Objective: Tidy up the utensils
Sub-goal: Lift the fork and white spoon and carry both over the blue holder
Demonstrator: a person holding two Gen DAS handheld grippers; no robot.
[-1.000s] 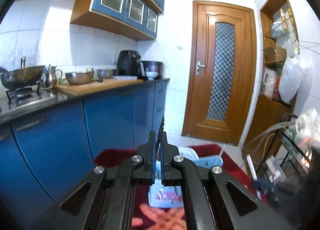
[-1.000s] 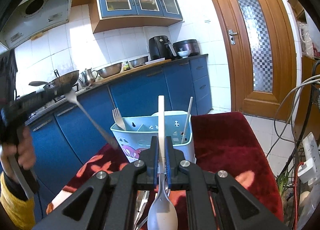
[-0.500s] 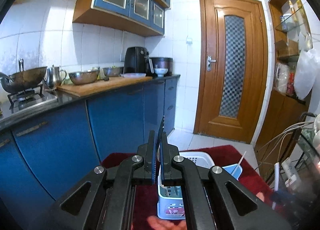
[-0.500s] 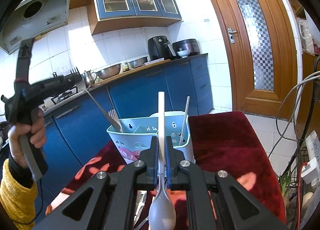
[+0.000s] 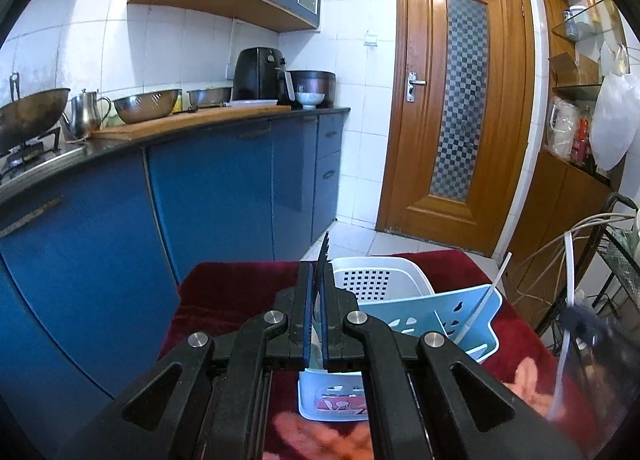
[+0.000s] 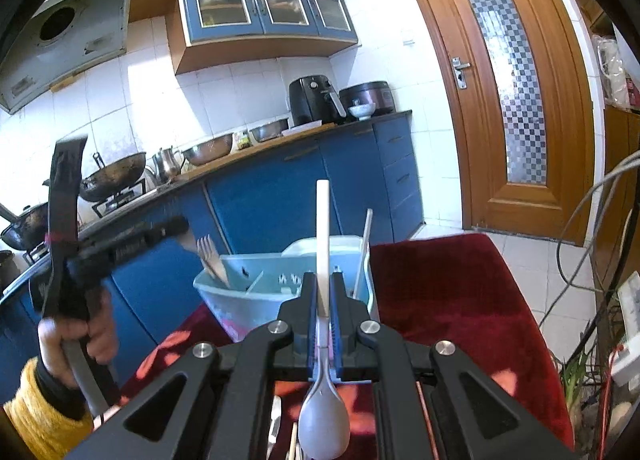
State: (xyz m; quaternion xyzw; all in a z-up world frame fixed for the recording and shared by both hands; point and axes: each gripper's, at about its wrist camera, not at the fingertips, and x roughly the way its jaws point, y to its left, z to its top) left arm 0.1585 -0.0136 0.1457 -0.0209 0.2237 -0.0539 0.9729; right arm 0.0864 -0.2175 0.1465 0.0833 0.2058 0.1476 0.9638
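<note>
My left gripper [image 5: 316, 280] is shut on a metal fork [image 5: 322, 260], seen edge-on with its tines pointing up, right above the light blue utensil caddy [image 5: 460, 312]. In the right wrist view the left gripper [image 6: 120, 244] holds that fork over the caddy's left compartment [image 6: 224, 288], where fork tines [image 6: 208, 252] stand. My right gripper [image 6: 323, 296] is shut on a white-handled spoon [image 6: 322, 244], handle up, bowl [image 6: 324, 428] toward the camera, just before the caddy. A white stick [image 6: 365, 244] stands in the caddy's right side.
The caddy sits on a red patterned cloth [image 6: 448, 292] with a white perforated basket [image 5: 380, 280] behind it. More utensils [image 6: 276, 428] lie under my right gripper. Blue kitchen cabinets [image 5: 224, 196] stand to the left, a wooden door [image 5: 460, 108] behind, cables [image 6: 592, 228] at right.
My left gripper has swung in and down over the caddy with the fork. The right gripper with the spoon has edged closer to the caddy.
</note>
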